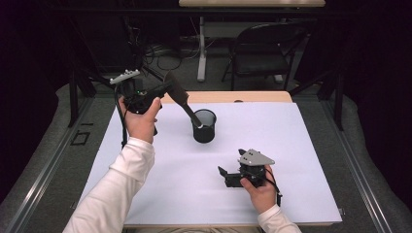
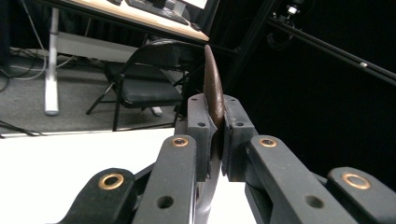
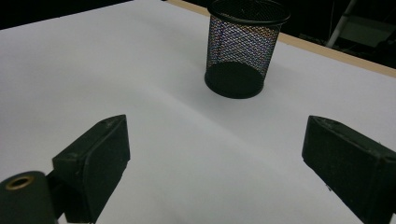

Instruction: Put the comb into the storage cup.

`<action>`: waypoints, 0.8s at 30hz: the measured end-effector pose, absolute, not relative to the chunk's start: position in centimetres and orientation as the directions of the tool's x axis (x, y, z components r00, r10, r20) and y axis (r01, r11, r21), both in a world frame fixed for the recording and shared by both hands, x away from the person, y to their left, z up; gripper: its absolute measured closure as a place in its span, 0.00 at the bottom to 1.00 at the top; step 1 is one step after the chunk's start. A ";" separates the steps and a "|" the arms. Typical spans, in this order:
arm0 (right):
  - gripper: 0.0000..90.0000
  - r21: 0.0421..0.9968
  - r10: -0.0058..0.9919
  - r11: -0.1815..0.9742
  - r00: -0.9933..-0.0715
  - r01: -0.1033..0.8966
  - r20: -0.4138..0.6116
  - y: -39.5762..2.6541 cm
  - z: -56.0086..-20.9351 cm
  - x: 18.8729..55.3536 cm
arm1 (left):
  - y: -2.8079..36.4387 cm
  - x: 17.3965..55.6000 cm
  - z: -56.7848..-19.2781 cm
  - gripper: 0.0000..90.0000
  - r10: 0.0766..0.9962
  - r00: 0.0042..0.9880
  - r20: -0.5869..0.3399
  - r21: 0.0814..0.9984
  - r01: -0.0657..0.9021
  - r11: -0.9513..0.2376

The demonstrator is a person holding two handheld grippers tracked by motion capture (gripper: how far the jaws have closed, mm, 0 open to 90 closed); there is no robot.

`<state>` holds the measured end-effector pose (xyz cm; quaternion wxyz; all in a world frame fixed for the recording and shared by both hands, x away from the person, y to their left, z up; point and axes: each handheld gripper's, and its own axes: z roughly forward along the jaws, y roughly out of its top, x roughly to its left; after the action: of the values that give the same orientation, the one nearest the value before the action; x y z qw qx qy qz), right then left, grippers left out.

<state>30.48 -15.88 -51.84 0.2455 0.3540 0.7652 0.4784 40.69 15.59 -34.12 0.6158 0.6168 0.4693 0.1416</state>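
Observation:
My left gripper (image 1: 165,90) is raised over the back left of the white table (image 1: 291,145) and is shut on a dark brown, flat-bladed utensil (image 1: 180,97). The utensil slants down to the right, and its thin lower end reaches the rim of a black mesh cup (image 1: 204,127). In the left gripper view the brown blade (image 2: 212,86) rises edge-on from between the pressed jaws of the left gripper (image 2: 217,122). My right gripper (image 1: 224,174) rests low near the front, open. In the right gripper view the right gripper (image 3: 215,140) faces the upright mesh cup (image 3: 245,51), well short of it.
A black folding chair (image 1: 262,48) and a desk leg (image 1: 201,48) stand on the floor beyond the table. A wooden strip (image 1: 257,96) runs along the table's far edge. Dark curtains surround the space. Wide bare white surface lies around the cup.

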 end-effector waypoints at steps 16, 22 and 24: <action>0.09 0.905 0.777 0.292 -0.628 0.308 -0.037 -16.0 -51.8 30.5 | 13.8 42.3 -33.7 0.94 0.781 0.489 -0.388 0.893 0.408 0.189; 0.09 0.907 0.776 0.290 -0.629 0.306 -0.036 -16.0 -51.9 30.5 | 13.6 42.7 -34.0 0.94 0.788 0.475 -0.391 0.890 0.412 0.194; 0.09 0.906 0.777 0.292 -0.629 0.307 -0.037 -16.0 -51.9 30.5 | 13.6 42.8 -34.1 0.94 0.791 0.471 -0.390 0.890 0.412 0.194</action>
<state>30.52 -15.96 -51.87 0.2457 0.3539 0.7653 0.4783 42.81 13.62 -34.08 0.5980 0.6147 0.4893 0.1586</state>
